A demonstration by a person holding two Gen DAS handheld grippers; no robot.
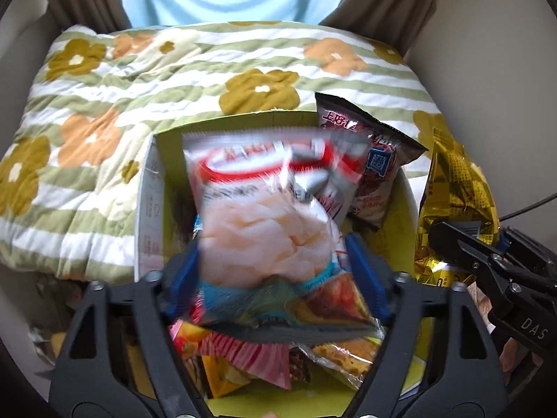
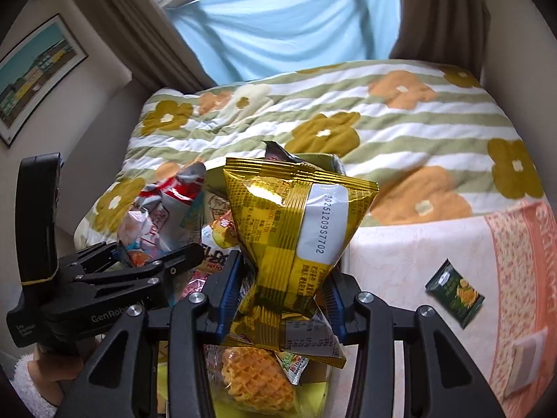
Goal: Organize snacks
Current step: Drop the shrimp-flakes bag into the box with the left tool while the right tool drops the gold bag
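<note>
Blue-padded fingers [image 1: 365,271] of the left gripper [image 1: 275,275] stand spread, a blurred white-and-red shrimp-chip bag [image 1: 264,209] loose between them above the yellow-green cardboard box [image 1: 400,216] of snacks. Pinched between the right gripper's [image 2: 283,278] pads is a crinkled gold foil bag [image 2: 296,223]. Beyond lies a flowered, green-striped quilt [image 2: 383,129]; a small dark-green packet [image 2: 454,292] rests on pink-patterned cloth [image 2: 515,250].
</note>
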